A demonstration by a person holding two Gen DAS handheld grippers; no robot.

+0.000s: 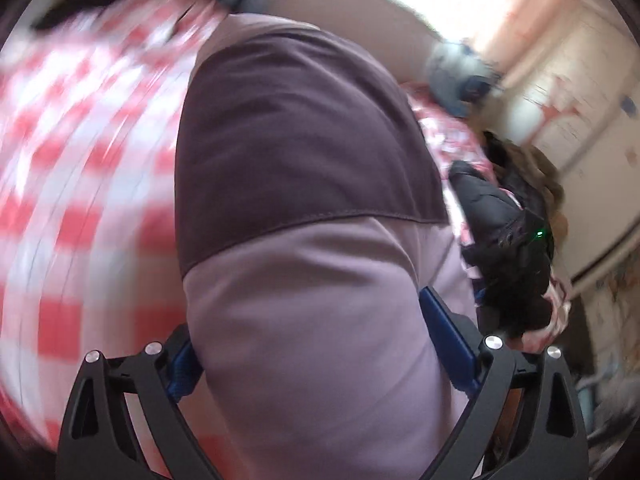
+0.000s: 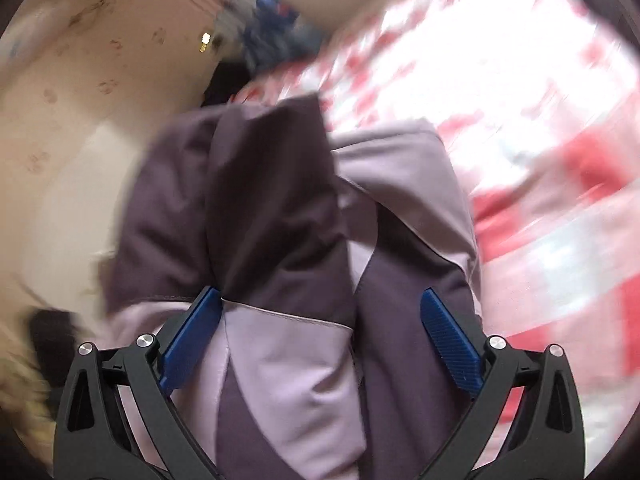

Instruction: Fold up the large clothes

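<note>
A large two-tone garment, dark purple and pale lilac (image 1: 304,208), fills the left wrist view and drapes over my left gripper (image 1: 316,344), lying between its blue pads (image 1: 448,336); the jaws stand wide apart. The same garment (image 2: 288,216) hangs bunched in the right wrist view, lying between the wide-set blue pads (image 2: 448,340) of my right gripper (image 2: 320,320). Both views are blurred by motion. The pads do not press the cloth together.
A red-and-white checked cover (image 1: 80,184) lies under the garment, also in the right wrist view (image 2: 552,160). A person in a patterned top with a black glove (image 1: 508,248) is at the right. Blue cloth (image 2: 272,32) lies far off. Cream walls surround.
</note>
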